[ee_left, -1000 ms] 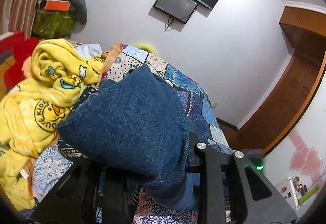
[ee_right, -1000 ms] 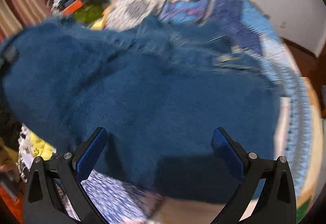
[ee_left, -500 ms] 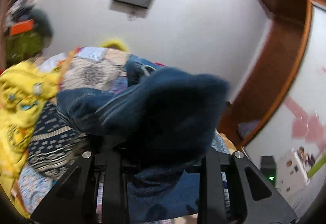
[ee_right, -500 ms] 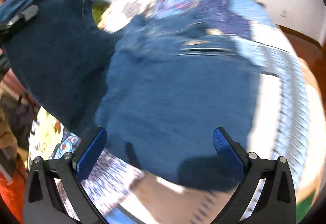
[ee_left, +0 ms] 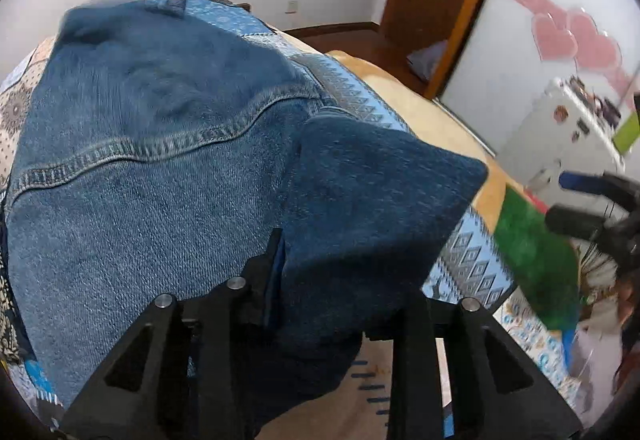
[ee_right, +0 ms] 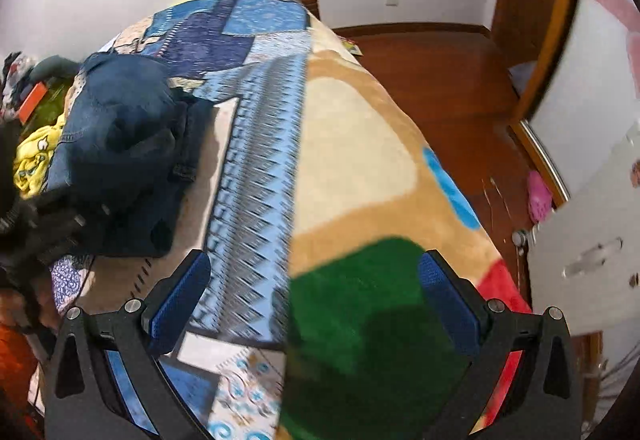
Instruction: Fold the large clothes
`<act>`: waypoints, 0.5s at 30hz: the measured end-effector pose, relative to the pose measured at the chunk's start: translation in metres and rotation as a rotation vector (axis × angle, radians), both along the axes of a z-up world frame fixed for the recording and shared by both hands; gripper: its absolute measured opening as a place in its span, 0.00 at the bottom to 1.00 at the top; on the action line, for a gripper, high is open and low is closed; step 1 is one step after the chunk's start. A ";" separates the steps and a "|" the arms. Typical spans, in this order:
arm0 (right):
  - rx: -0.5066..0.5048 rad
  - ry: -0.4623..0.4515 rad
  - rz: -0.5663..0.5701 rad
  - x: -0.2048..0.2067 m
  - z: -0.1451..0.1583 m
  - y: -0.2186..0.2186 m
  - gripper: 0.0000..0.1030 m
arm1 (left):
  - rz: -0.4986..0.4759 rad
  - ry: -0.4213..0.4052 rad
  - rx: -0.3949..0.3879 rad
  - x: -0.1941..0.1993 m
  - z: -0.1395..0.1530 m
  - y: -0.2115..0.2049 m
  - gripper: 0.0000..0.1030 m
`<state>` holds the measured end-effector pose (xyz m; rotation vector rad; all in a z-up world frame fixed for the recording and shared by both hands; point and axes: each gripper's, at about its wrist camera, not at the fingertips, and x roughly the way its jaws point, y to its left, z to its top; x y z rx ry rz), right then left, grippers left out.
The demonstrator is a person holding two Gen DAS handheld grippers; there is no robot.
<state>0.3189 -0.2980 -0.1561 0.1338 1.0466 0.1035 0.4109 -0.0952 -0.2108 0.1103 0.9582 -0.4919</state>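
Dark blue jeans (ee_left: pixel 152 167) lie heaped on a patterned bedspread (ee_right: pixel 260 143), near its left side. The left gripper (ee_left: pixel 340 280) is clamped on a folded corner of the denim, lifting it. The right gripper (ee_right: pixel 314 276) hangs wide open and empty above a tan blanket (ee_right: pixel 360 143).

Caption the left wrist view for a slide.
Left gripper shut on a fold of blue jeans over the patchwork bedspread.
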 end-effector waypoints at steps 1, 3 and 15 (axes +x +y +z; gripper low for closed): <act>0.008 -0.001 0.003 -0.001 0.001 0.000 1.00 | -0.002 0.000 -0.002 -0.002 0.003 0.001 0.32; 0.025 -0.009 0.013 -0.001 0.003 0.003 1.00 | -0.010 0.033 -0.027 -0.004 0.009 0.004 0.39; 0.116 -0.166 0.158 0.023 0.044 0.069 1.00 | 0.083 -0.136 0.065 -0.049 0.074 0.062 0.89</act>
